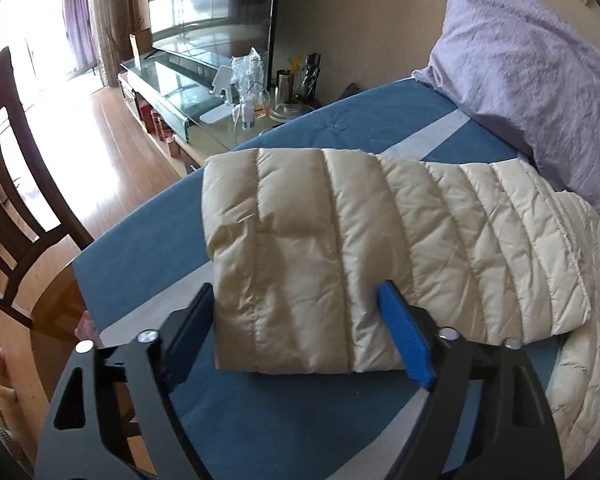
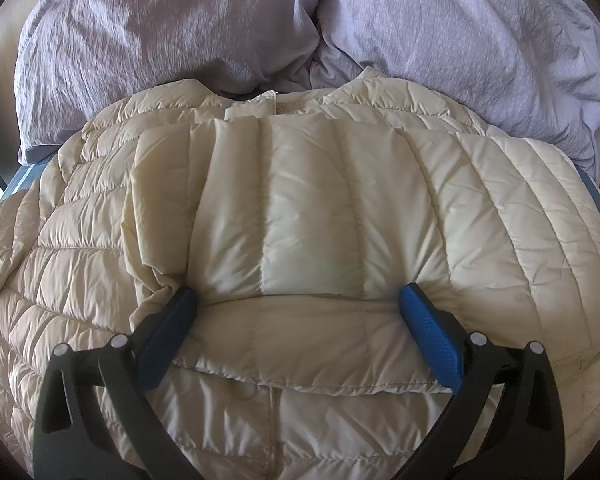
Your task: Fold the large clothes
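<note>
A cream quilted down jacket (image 1: pixel 380 240) lies on a blue bed sheet (image 1: pixel 148 248). In the left wrist view one sleeve end sticks out toward the bed's edge. My left gripper (image 1: pixel 296 304) is wide open, its blue pads either side of that sleeve end. In the right wrist view the jacket (image 2: pixel 80 280) fills the frame with the other sleeve (image 2: pixel 300 216) folded across the body. My right gripper (image 2: pixel 300 300) is wide open, its fingers (image 2: pixel 432 336) resting at both sides of the folded sleeve's cuff.
Lilac pillows (image 2: pixel 460 40) lie right behind the jacket collar, one also in the left wrist view (image 1: pixel 532 72). A glass TV stand (image 1: pixel 188 92) with bottles and cups stands beside the bed. A dark wooden chair (image 1: pixel 8 184) stands at the left on the wooden floor.
</note>
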`<state>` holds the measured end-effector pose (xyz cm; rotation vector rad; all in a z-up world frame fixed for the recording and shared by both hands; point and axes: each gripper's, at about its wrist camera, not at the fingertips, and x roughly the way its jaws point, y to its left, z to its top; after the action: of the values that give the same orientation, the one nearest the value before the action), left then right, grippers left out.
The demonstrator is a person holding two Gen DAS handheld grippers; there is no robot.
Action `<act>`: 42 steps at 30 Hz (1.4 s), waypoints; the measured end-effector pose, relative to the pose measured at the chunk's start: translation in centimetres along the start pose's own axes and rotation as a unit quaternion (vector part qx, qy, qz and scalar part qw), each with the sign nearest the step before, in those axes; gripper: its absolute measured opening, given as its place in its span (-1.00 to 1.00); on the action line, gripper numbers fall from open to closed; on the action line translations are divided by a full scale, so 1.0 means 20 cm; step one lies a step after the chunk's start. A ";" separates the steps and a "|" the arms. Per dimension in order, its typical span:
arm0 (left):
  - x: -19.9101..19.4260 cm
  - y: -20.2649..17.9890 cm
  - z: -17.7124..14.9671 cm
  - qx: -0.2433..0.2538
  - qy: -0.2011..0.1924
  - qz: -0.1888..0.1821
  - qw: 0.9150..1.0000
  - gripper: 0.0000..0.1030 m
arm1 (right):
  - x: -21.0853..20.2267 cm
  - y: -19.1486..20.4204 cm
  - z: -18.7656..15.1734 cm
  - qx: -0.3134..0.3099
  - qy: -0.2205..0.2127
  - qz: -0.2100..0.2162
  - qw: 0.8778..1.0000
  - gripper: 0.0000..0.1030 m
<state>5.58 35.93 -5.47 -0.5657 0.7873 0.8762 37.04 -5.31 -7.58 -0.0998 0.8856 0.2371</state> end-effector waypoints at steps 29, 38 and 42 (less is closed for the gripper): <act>-0.35 -0.31 0.21 -0.016 -0.072 -0.182 0.980 -0.89 | -0.01 0.00 0.00 0.003 -0.002 0.002 1.000 0.97; -0.56 -0.99 0.18 0.090 -0.081 -0.295 0.948 -0.89 | 0.01 0.03 0.01 -0.001 0.002 0.002 1.000 0.97; -0.56 -1.23 0.10 0.126 -0.068 -0.321 0.936 -0.89 | 0.02 0.04 0.02 -0.006 0.008 0.001 1.000 0.97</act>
<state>22.56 19.28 7.51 -0.4827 0.5229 0.2003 37.36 -4.49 -7.72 -0.1116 0.8994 0.2434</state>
